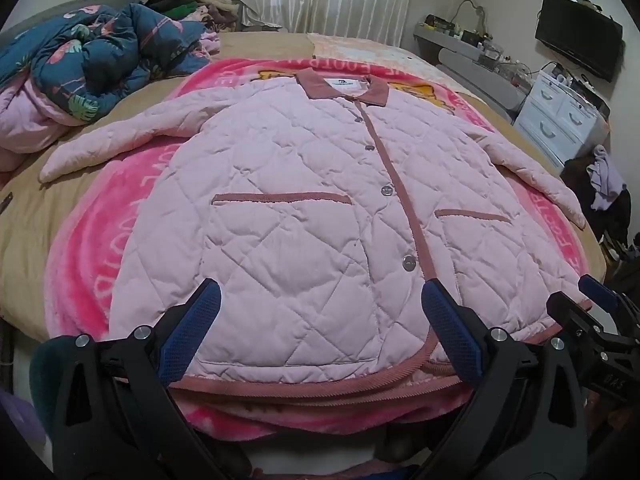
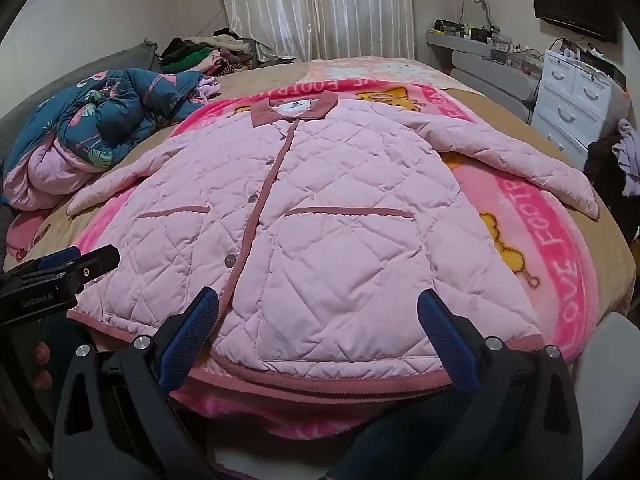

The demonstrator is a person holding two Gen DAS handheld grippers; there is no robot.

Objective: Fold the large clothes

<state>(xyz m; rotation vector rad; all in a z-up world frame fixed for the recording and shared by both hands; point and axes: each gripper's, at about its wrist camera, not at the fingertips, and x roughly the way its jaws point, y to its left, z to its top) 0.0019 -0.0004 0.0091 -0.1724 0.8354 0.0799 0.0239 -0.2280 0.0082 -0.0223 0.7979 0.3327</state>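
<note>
A pale pink quilted jacket (image 1: 312, 200) with a dusty-rose collar, placket and hem lies flat, front up and buttoned, on a bright pink blanket (image 1: 88, 248); its sleeves spread out to both sides. It also shows in the right wrist view (image 2: 328, 216). My left gripper (image 1: 320, 300) is open and empty, just above the hem's left half. My right gripper (image 2: 318, 308) is open and empty above the hem's right half; it also shows at the right edge of the left wrist view (image 1: 592, 300). The left gripper shows at the left edge of the right wrist view (image 2: 80, 260).
A blue floral duvet (image 1: 92, 60) is bunched at the bed's far left, with a pile of clothes (image 1: 192, 4) behind it. A white drawer unit (image 1: 560, 108), a cluttered shelf and a dark screen (image 1: 580, 36) stand to the right. Curtains hang at the back.
</note>
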